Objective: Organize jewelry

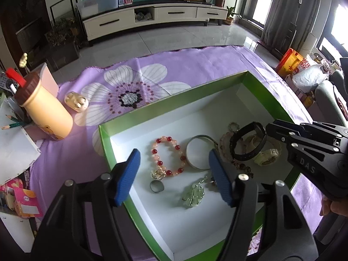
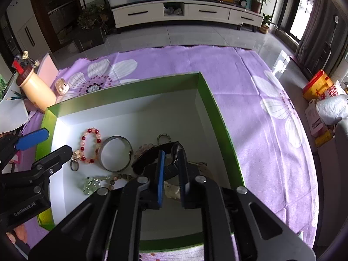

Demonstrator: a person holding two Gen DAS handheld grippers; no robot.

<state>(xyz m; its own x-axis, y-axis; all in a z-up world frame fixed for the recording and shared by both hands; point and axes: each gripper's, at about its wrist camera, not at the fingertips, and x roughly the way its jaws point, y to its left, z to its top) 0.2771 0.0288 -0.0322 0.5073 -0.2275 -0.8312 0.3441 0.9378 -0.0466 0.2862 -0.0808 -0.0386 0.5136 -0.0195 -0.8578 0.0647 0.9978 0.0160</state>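
A green box with a white floor [image 1: 156, 104] [image 2: 130, 91] holds the jewelry. Inside lie a red and pink bead bracelet [image 1: 168, 155] [image 2: 90, 145], a silver bangle [image 1: 199, 152] [image 2: 115, 153], a dark ring [image 1: 156, 186] [image 2: 74, 165], a pale green pendant [image 1: 193, 194] [image 2: 91, 183], a cream watch [image 1: 268, 155] and other beaded bracelets [image 1: 224, 143]. My left gripper [image 1: 174, 174] is open and empty over the bead bracelet. My right gripper [image 2: 170, 169] is shut on a black band [image 1: 248, 143] [image 2: 150, 154] and holds it just above the box floor.
The box sits on a purple flowered cloth [image 1: 195, 65] [image 2: 250, 87]. A yellow bottle with a brown cap [image 1: 45, 108] [image 2: 37, 87], a small round case [image 1: 76, 102] and pencils [image 1: 13, 122] stand at the left. Bags [image 1: 304, 71] lie off the right edge.
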